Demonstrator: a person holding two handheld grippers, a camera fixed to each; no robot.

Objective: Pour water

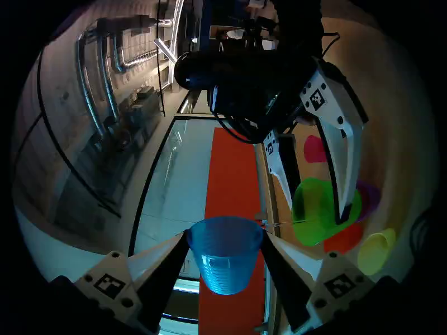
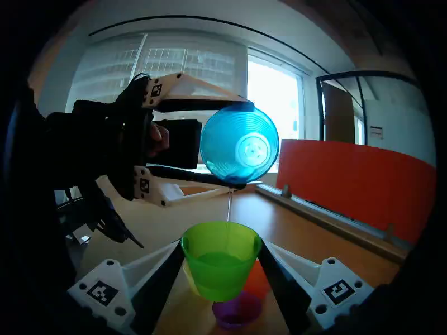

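Two cups and one thin thread of water (image 2: 229, 206) make up the moment. We have the blue cup (image 2: 239, 144) pinched between both fingers of the left gripper (image 1: 223, 245), whose jaws are closed only as far as the cup's sides allow. The cup is tipped far over, so its base faces the right gripper view and its lip points down. Directly beneath it, apart but near, we hold the green cup (image 2: 222, 268) upright. The right gripper (image 2: 222, 248) squeezes it from both sides just below the rim, which leaves the mouth open to catch the stream. A shallow pool already shows in the green cup's bottom, and we judge the pour to be under way with plenty of room left. Holding both cups above the table (image 2: 290, 223) lets us line up lip and mouth by eye. The slender stream suggests a cautious tilt, and a steeper one could overshoot the rim. A purple cup (image 2: 237, 312) stands on the table below the green one. A yellow cup (image 1: 375, 251) and a pink cup (image 1: 314, 149) wait farther off on the tabletop, and a red panel (image 2: 357, 184) runs along the table's far edge.
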